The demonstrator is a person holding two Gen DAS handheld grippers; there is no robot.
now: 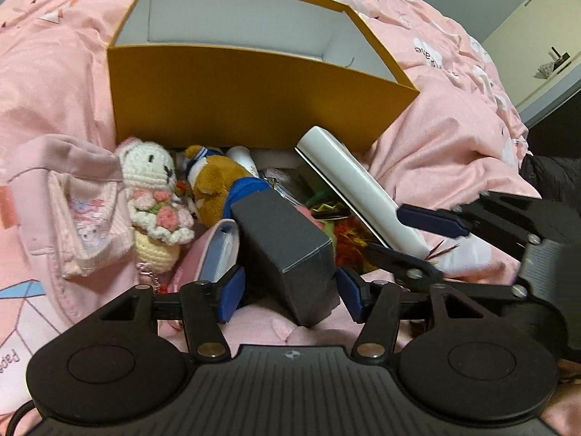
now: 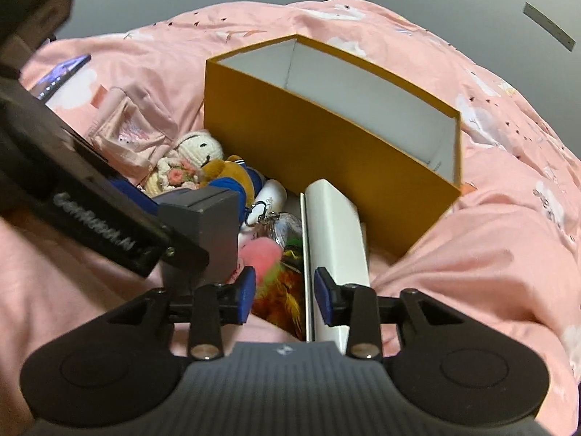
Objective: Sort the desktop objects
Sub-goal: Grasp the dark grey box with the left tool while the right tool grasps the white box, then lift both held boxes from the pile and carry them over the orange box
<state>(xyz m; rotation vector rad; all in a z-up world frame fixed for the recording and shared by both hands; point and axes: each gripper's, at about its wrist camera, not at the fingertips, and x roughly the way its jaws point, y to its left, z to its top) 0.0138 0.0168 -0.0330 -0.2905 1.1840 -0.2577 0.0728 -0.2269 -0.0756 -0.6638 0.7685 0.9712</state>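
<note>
Dark grey rectangular cardboard box (image 1: 287, 250) lies in clutter near yellow open-top storage box (image 1: 254, 109), long axis running near-to-far. Left gripper (image 1: 288, 296) nearer, jaws apart, straddling its near end, pads not visibly pressing. Right gripper (image 2: 285, 299) jaws apart beside white flat case (image 2: 336, 239), holding nothing.

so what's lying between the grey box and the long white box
In the right wrist view, a pink fluffy pom-pom, some orange-yellow feathers and a clear keyring charm lie between the grey box and the white box.

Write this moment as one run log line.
left tongs: around grey box, grip unclear | right tongs: open beside white case | yellow box: empty
</note>
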